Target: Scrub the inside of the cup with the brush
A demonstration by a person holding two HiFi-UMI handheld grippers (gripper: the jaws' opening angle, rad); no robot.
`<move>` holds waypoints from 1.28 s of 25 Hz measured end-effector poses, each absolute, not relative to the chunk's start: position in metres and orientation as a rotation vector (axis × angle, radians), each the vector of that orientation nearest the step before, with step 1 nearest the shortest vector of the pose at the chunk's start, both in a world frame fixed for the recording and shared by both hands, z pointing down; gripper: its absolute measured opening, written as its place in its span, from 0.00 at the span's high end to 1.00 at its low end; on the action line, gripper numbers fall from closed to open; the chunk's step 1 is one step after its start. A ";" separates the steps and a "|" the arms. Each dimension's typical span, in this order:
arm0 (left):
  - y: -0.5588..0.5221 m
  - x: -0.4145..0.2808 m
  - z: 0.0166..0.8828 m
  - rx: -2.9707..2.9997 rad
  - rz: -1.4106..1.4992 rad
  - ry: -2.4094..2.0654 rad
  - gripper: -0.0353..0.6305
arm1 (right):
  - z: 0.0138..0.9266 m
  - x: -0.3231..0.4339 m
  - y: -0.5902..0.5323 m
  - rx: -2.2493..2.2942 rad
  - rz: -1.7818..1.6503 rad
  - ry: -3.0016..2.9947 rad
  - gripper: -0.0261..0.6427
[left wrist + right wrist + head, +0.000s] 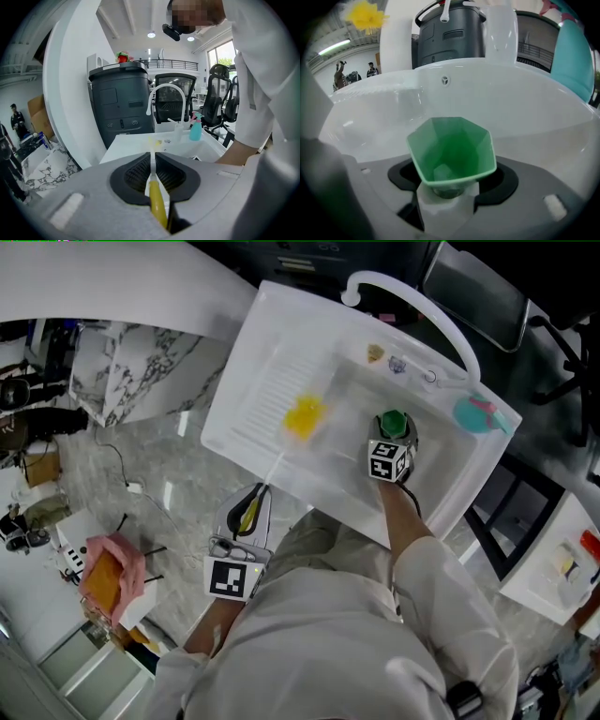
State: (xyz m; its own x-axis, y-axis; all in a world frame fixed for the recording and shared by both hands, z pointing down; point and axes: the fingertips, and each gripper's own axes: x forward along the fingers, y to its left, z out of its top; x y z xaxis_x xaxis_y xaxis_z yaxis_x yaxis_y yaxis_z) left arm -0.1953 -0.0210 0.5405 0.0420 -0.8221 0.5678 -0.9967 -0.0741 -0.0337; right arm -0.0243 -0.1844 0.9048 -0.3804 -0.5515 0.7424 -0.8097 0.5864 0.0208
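My right gripper (pixel 393 432) reaches into the basin of the white sink (pixel 281 315) and is shut on a green faceted cup (pixel 392 422). In the right gripper view the cup (pixel 452 150) sits between the jaws with its mouth facing the camera, empty inside. My left gripper (pixel 250 510) hovers at the sink's near edge, shut on the yellow handle of a brush (pixel 157 201). The brush's thin white shaft runs up to a yellow bristle head (pixel 305 415) over the ribbed drainer, left of the cup. That head also shows blurred in the right gripper view (pixel 365 16).
A white arched faucet (pixel 412 301) stands at the sink's far rim, with a teal spray bottle (pixel 478 413) on the right corner. A dark grey bin (pixel 122 103) and office chairs (pixel 220 103) stand behind the sink. A pink cloth (pixel 117 559) lies on clutter at the left.
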 end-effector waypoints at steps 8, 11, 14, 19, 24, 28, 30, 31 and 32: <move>-0.012 -0.202 0.551 1.947 0.665 -1.804 0.89 | 0.909 -0.034 -0.199 1.064 0.302 -2.119 0.50; -0.009 -0.202 0.552 1.956 0.664 -1.789 0.89 | 0.910 -0.037 -0.199 1.035 0.237 -2.128 0.51; -0.006 -0.203 0.554 1.958 0.661 -1.778 0.89 | 0.909 -0.039 -0.197 0.995 0.214 -2.148 0.51; -0.003 -0.203 0.554 1.978 0.638 -1.765 0.89 | 0.888 -0.041 -0.195 0.954 0.155 -2.197 0.51; -0.008 -0.197 0.548 2.034 0.586 -1.755 0.89 | 0.848 -0.034 -0.200 0.950 0.073 -2.229 0.51; -0.015 -0.190 0.537 2.102 0.529 -1.735 0.89 | 0.801 -0.026 -0.208 0.964 -0.014 -2.248 0.51; -0.016 -0.186 0.529 2.140 0.503 -1.717 0.89 | 0.774 -0.023 -0.210 0.970 -0.066 -2.257 0.51; -0.016 -0.185 0.525 2.156 0.491 -1.707 0.89 | 0.759 -0.021 -0.210 0.974 -0.091 -2.261 0.51; -0.016 -0.184 0.521 2.173 0.480 -1.697 0.89 | 0.744 -0.019 -0.210 0.976 -0.119 -2.263 0.51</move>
State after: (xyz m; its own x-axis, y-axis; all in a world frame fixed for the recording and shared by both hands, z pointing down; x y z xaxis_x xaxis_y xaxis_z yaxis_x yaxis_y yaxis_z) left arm -0.1838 -0.0158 0.5208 0.2288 -0.8567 0.4623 -0.9719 -0.2276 0.0592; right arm -0.0195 -0.2097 0.7441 -0.5026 -0.6765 0.5383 -0.6165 0.7170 0.3255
